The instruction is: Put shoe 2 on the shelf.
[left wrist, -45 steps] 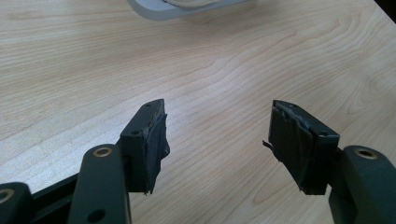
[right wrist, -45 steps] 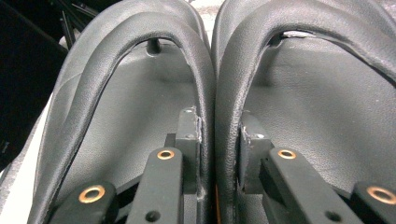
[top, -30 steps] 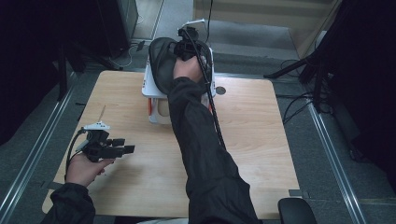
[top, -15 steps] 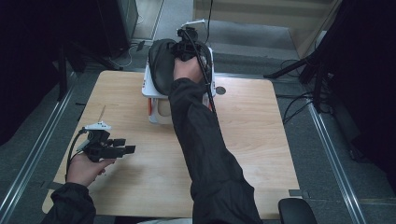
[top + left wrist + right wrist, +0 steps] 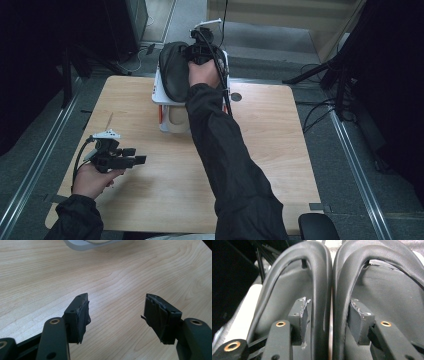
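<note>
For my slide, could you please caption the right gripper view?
Right gripper, jaws just opening, straddles touching inner walls of two black shoes.

- Pair of shoes [image 5: 173, 75]: matt black throughout, collars and linings alike [image 5: 322, 290]
- Shoe box [image 5: 161, 96]: white walls with a red mark at one corner, pale tan interior
- Table [image 5: 280, 145]: light wood, fine wavy grain [image 5: 125, 272]
- Left gripper [image 5: 141, 160] and right gripper [image 5: 192, 48]: black bodies, brass-coloured rivets, pale grey top plates
- Sleeve [image 5: 225, 160]: black
- Floor [image 5: 345, 165]: grey, silver rails
</note>
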Available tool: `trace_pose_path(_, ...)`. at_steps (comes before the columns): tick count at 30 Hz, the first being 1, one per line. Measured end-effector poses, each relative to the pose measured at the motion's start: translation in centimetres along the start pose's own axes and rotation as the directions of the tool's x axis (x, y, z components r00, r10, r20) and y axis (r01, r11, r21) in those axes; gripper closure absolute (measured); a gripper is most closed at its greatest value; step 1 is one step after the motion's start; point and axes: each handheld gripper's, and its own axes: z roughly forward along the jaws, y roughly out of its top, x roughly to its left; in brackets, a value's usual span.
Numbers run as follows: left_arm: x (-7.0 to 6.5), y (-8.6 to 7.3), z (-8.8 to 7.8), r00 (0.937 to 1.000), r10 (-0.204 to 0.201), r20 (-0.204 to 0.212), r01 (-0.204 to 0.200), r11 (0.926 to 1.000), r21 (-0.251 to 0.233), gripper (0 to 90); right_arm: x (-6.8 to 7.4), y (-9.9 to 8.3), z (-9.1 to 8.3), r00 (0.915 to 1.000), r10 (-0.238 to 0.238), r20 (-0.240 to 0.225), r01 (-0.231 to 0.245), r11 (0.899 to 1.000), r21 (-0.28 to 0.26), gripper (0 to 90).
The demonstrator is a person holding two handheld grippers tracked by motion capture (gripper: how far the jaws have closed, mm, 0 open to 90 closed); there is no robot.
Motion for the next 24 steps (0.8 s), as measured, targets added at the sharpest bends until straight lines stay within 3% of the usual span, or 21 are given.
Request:
trace_pose_path(7, 0.0, 0.1, 0.2, 1.0000, 0.001, -0.005, -0.001, 1.0000, 0.004, 37.1, -0.8, -0.4, -1.8, 0.9975, -0.034, -0.061, 0.035, 0.999, 0.003, 55.9)
trace_pose_path(12, 0.0, 0.3, 0.3, 1.0000, 0.007, -0.005, -0.007, 0.9999, 0.011, 37.1, -1.0, -0.6, -3.4, 0.9903, -0.063, -0.124, 0.064, 0.998, 0.003, 56.4)
trace_pose_path(15, 0.0, 0.3, 0.3, 1.0000, 0.008, -0.005, -0.008, 0.9999, 0.011, 37.1, -0.9, -0.7, -4.4, 0.9823, -0.096, -0.161, 0.097, 0.995, -0.004, 56.4)
trace_pose_path(21, 0.1, 0.3, 0.3, 1.0000, 0.003, -0.008, -0.003, 0.9999, 0.010, 37.1, -1.2, -1.1, -6.1, 0.9645, -0.119, -0.236, 0.118, 0.993, -0.020, 56.2)
trace_pose_path(24, 0.1, 0.3, 0.3, 0.9999, 0.009, -0.008, -0.009, 0.9999, 0.012, 37.0, -1.2, -1.6, -6.9, 0.9510, -0.158, -0.266, 0.155, 0.987, -0.031, 57.2)
